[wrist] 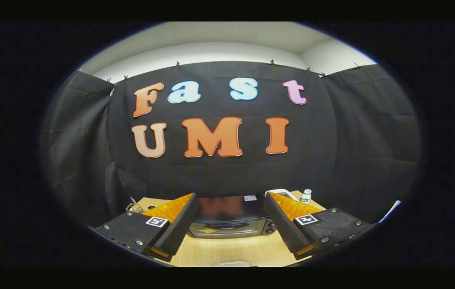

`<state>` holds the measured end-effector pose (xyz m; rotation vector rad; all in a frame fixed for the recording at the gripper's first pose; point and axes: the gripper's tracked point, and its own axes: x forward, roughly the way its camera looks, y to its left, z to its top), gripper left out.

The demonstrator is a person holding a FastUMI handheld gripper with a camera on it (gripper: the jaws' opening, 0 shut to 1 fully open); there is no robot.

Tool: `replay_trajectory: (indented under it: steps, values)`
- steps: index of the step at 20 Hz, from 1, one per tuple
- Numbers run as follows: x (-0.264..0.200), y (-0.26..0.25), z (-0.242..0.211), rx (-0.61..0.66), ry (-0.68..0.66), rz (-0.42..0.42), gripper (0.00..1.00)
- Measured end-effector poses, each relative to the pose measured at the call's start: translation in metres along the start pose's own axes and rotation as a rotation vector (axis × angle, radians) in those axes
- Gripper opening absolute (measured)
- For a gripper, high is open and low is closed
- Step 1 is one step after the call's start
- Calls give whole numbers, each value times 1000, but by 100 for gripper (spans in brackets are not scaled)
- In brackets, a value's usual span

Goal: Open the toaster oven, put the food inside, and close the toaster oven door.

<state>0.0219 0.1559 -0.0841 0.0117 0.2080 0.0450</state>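
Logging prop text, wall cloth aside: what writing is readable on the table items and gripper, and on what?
Sticker on top of the toaster oven: too small to read.
Label on the bottle: blurred, unreadable.
Square markers on the open gripper, fingers framing the oven: patterns, no words.

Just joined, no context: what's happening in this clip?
A person holds the tongs open above a wooden table, gripping nothing. The toaster oven sits just ahead between the fingers, and its door looks closed, so the task seems not yet started. A small bottle stands beyond the fingers, off to the oven's side. I can't pick out the food with confidence.
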Motion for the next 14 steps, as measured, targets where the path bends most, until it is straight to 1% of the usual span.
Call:
replay_trajectory:
  steps: [6,14]
  values:
    - [-29,-3,10,24,-32,-36,99]
    - [-36,-14,10,3,-34,-55,99]
